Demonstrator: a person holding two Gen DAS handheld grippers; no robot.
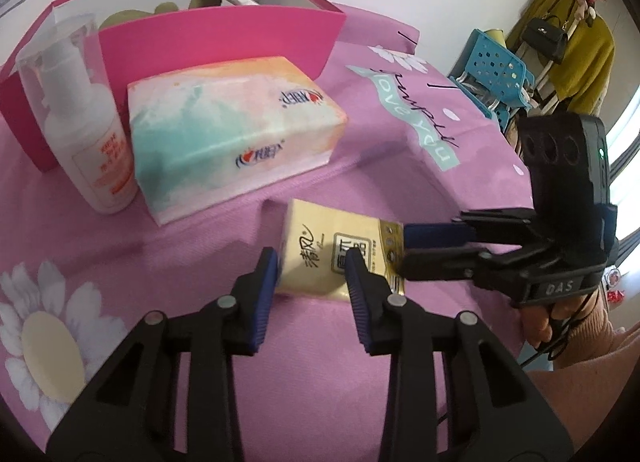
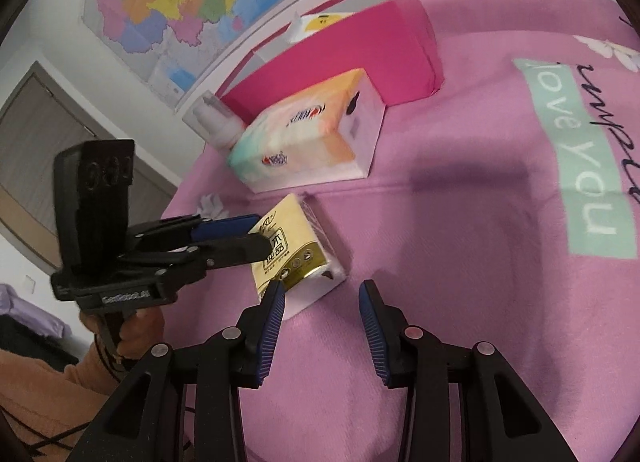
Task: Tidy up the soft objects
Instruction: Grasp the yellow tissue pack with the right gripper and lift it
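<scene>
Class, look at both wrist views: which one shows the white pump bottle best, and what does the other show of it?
The left wrist view. There the pump bottle stands near, whole from clear cap to base, beside the pastel tissue pack. In the right wrist view the bottle is small and far, its lower part hidden behind that pack.

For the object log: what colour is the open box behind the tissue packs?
Bright pink box, white inside; clearest in the left wrist view.
</scene>
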